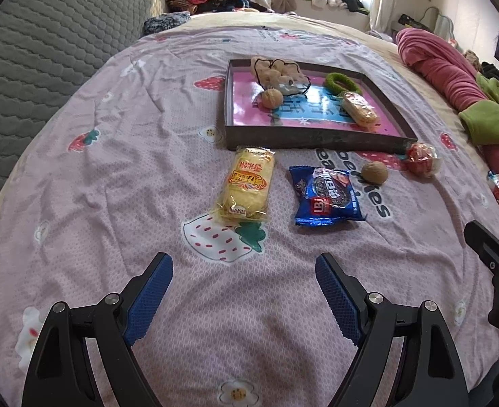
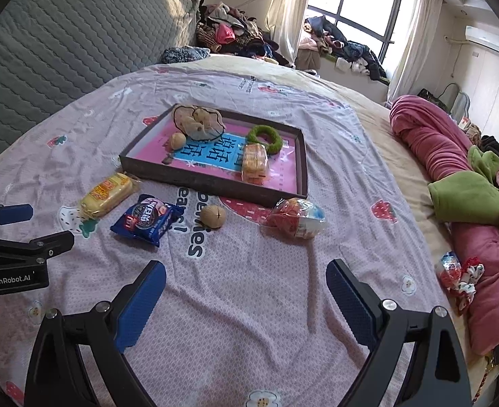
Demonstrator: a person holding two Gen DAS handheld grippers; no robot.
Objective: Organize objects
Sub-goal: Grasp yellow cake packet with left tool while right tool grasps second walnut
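I have both grippers spread wide, holding nothing. The yellow snack pack (image 1: 246,185) lies just before the tray (image 1: 312,139), dead ahead of my left gripper (image 1: 244,291), long axis pointing away.

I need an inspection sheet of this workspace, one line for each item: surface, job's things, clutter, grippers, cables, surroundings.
Surface: bed sheet, pink with a strawberry print, wrinkled.
Job's things, in the tray: walnut in tray, beige scrunchie, green scrunchie, orange snack pack.
Job's things, on the sheet: yellow snack pack, blue cookie pack, loose walnut, red wrapped pack.
Clutter: small red and white items beside the pink blanket.
Grippers: left gripper open, holds nothing; right gripper open, holds nothing.
Cables: nothing seen.
Surroundings: grey headboard, clothes pile, window.
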